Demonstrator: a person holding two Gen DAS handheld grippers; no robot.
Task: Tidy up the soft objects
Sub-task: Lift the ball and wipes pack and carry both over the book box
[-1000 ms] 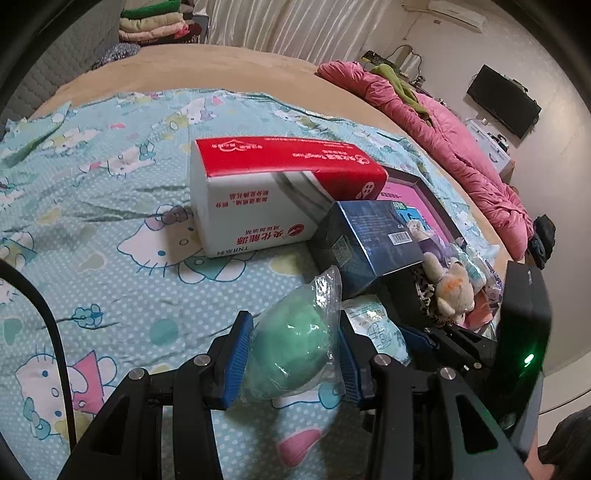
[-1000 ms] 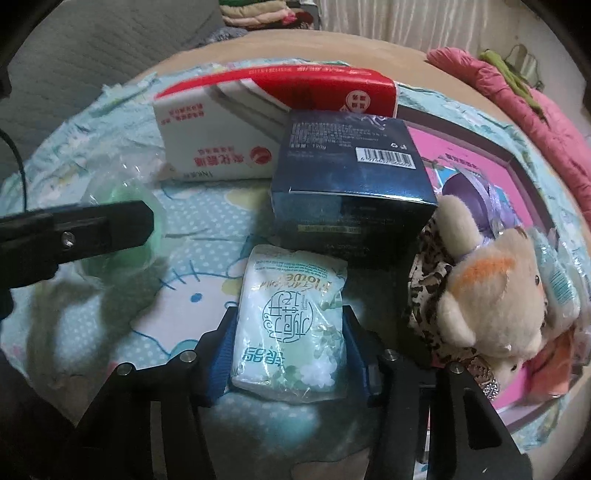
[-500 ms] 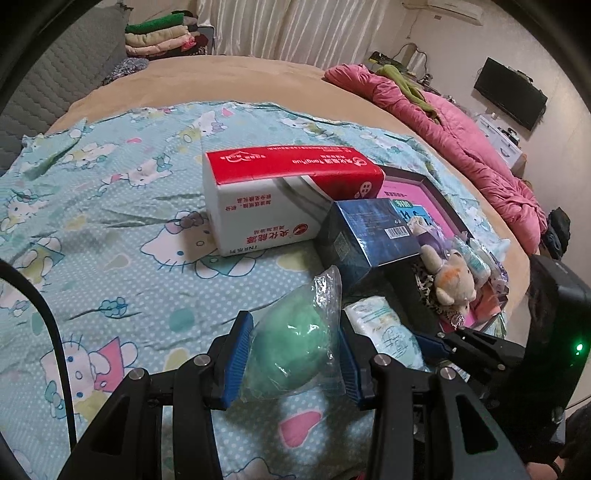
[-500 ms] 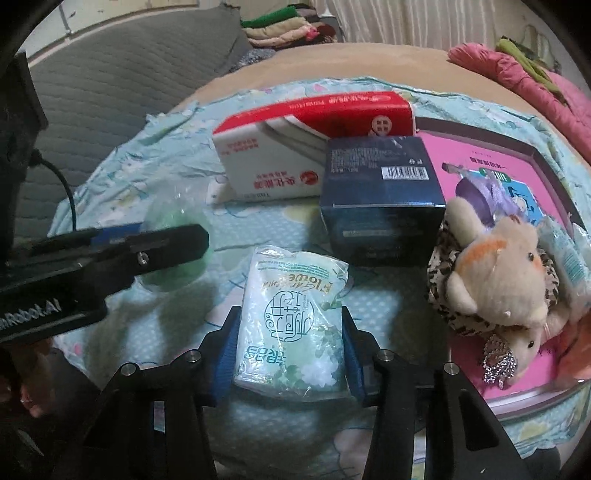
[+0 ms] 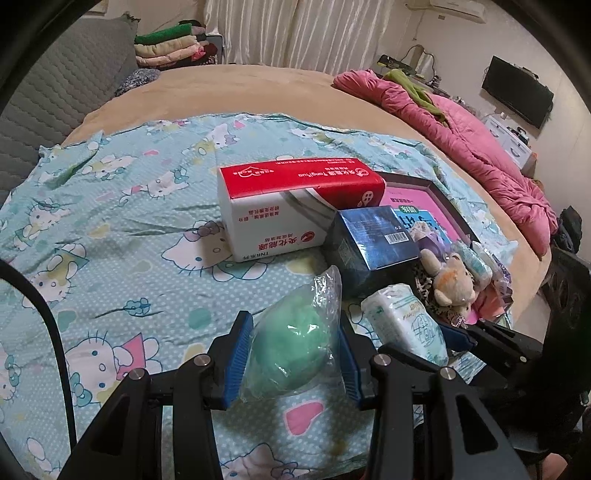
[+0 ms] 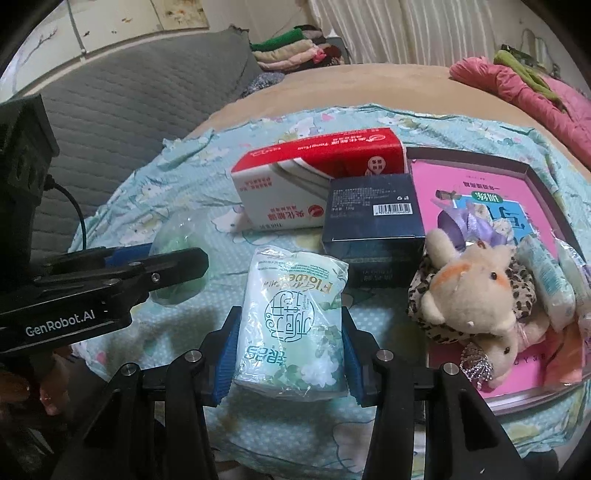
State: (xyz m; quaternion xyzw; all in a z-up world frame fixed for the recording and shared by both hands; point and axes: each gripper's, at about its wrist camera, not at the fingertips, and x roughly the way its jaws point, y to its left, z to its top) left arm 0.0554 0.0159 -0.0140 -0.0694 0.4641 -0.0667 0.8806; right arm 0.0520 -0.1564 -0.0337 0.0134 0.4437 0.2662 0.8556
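Blue-padded fingers (image 5: 236,363) of the left gripper (image 5: 291,360) press both sides of a green soft ball in a clear bag (image 5: 291,350), whose loose bag end points up and away from the camera. On the right gripper (image 6: 290,352), both fingers clamp a tissue pack (image 6: 291,321); its long axis runs straight ahead along them, printed face up. Both bundles hang above a cartoon-print sheet (image 5: 110,229) spread over a tan bed (image 5: 229,88).

Ahead on the sheet lie a red-and-white carton (image 5: 288,206) and, touching it, a dark blue box (image 5: 373,240). Beside them a pink-lined tray (image 6: 476,192) holds a plush toy (image 6: 476,288) and other small wrapped packs (too crowded to tell apart). A pink quilt (image 5: 461,125), folded clothes (image 5: 170,48) and curtains (image 5: 295,33) sit farther back. From the right wrist view, the ball is mostly hidden behind the left gripper.
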